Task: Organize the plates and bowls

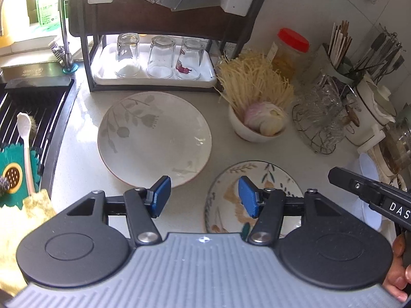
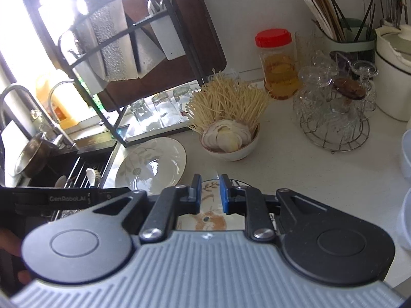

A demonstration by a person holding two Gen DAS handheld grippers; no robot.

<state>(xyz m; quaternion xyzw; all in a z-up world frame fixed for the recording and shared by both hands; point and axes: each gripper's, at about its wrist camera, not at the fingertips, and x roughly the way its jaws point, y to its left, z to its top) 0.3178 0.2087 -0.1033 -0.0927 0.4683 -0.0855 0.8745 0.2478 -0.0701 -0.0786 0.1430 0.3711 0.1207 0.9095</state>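
Observation:
A large white plate with grey leaf print (image 1: pixel 154 136) lies flat on the counter, also in the right wrist view (image 2: pixel 154 165). A smaller plate with a yellow floral pattern (image 1: pixel 231 205) lies to its right, nearer me; it shows in the right wrist view (image 2: pixel 210 218) under the fingers. My left gripper (image 1: pixel 204 196) is open, above the counter between the two plates. My right gripper (image 2: pixel 210 192) is narrowly open above the patterned plate, empty; its body shows in the left wrist view (image 1: pixel 372 192). A white bowl of noodles and onion (image 1: pixel 257 125) stands behind.
A dish rack with three upturned glasses (image 1: pixel 154 59) stands at the back. A sink with a drying rack (image 1: pixel 25 118) is on the left. A wire basket of glassware (image 1: pixel 318 118), a red-lidded jar (image 1: pixel 290 48), utensil holders and white containers (image 2: pixel 407 179) crowd the right.

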